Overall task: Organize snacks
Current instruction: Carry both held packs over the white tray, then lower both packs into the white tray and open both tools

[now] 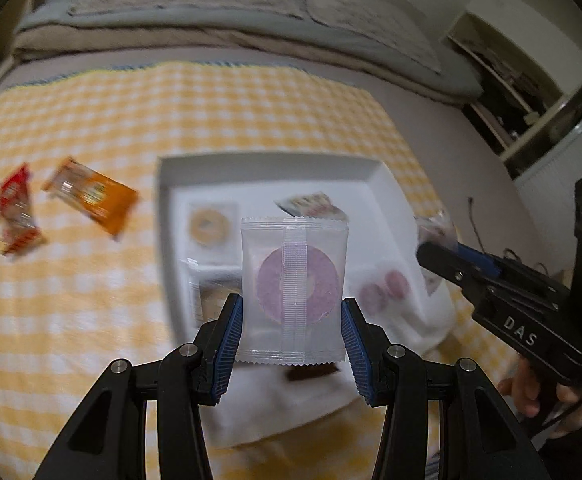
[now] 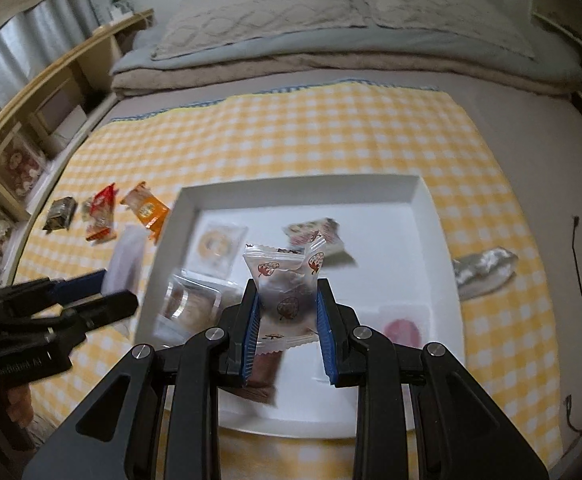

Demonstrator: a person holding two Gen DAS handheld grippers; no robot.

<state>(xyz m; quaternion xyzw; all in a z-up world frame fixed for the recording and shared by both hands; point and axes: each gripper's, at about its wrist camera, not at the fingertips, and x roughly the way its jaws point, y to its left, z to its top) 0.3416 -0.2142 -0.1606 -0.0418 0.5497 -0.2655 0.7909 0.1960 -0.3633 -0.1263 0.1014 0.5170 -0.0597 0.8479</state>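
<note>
Left claw (image 1: 293, 322) pinches clear packet (image 1: 294, 284) with pink ring biscuit, above white tray (image 1: 387, 184) mid-cloth on bed. Right claw (image 2: 287, 316) grips crinkly printed sweet bag (image 2: 287, 280). Both light, slippery film; biscuit brittle — hold by side seams.

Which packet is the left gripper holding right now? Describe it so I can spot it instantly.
Start at the yellow checked cloth and the white tray on it. Above the tray's near part, the left gripper has its jaws closed on a frosted clear packet. Unlike the orange packet and the red packet on the cloth, it shows a pinkish-purple ring inside.
</note>
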